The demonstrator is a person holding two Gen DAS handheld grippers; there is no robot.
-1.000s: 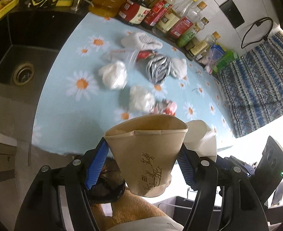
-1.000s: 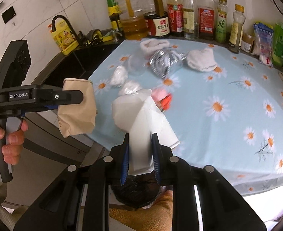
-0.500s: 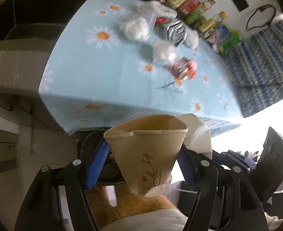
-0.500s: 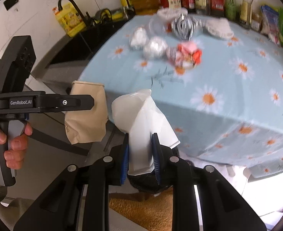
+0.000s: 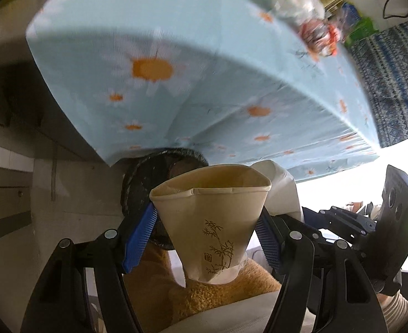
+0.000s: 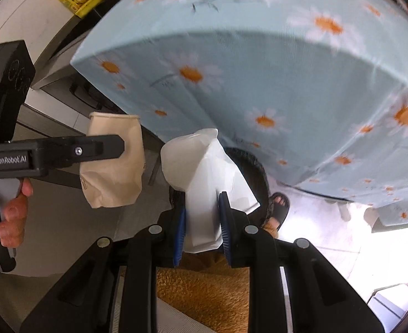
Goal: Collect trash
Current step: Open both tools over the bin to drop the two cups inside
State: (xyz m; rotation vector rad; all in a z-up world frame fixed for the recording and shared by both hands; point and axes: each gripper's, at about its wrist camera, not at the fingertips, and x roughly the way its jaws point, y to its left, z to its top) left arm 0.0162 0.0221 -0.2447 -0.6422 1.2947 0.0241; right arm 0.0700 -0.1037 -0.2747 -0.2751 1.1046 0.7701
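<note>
Left wrist: bin (image 5: 137,183) beyond tan paper cup (image 5: 212,222), empty inside.

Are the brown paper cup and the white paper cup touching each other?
Apart. The right wrist view shows floor between the brown paper cup and the white paper cup.
</note>
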